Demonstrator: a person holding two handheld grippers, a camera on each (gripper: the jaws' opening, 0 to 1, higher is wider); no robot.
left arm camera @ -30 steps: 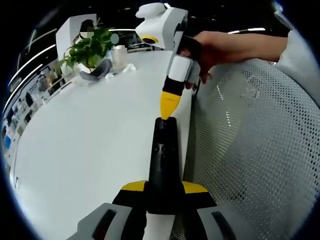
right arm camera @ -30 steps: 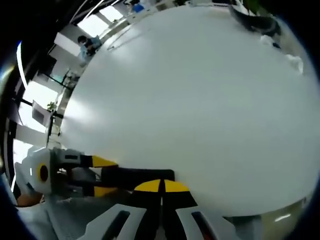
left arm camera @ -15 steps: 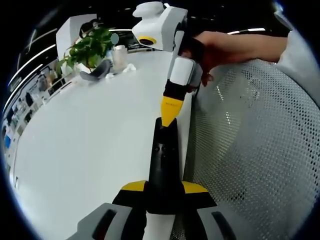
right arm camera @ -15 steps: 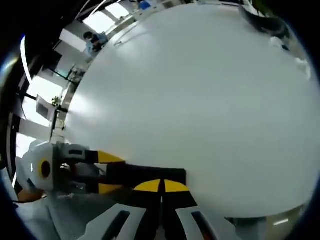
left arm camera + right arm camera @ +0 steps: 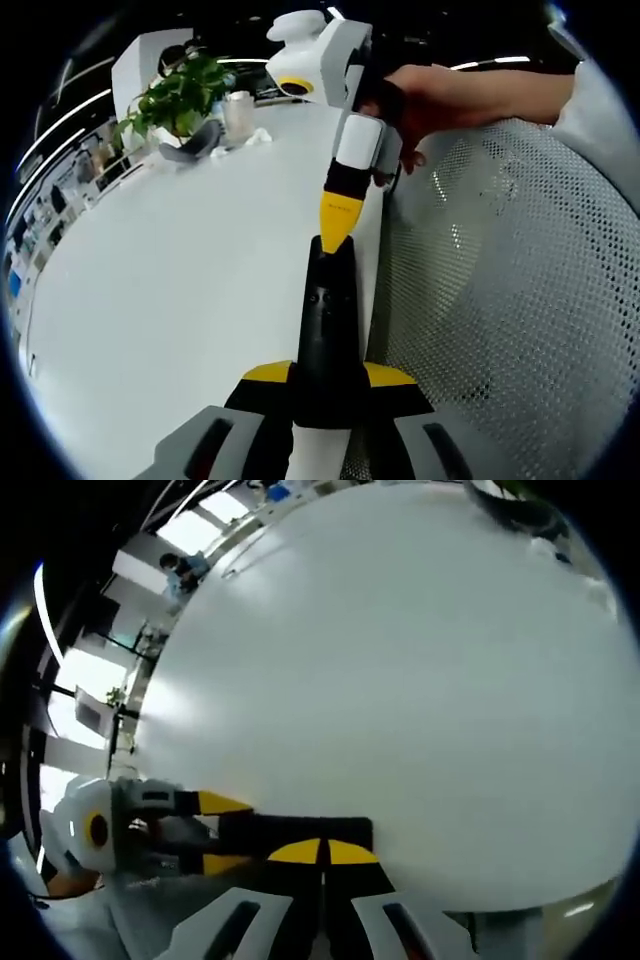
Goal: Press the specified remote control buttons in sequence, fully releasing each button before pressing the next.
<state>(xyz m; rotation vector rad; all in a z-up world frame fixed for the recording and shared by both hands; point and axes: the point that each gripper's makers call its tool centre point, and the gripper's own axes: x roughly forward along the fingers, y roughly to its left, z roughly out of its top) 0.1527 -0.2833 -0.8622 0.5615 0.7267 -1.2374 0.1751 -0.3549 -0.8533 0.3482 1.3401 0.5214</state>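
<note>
A black remote lies lengthwise between the jaws of my left gripper, which is shut on its near end above the white table. A small button shows on its upper half. From above, my right gripper, held by a hand, comes down with its yellow tips together, and they rest on the remote's far end. In the right gripper view my right gripper is shut, its tips over the remote. The left gripper holds the remote from the left.
A potted plant, a pale cup and a grey object stand at the table's far end. A white mesh chair runs along the table's right edge, close beside the remote.
The right gripper's tips have come down a little onto the remote's far end and its body has tilted slightly. The left gripper and the remote have held still.
</note>
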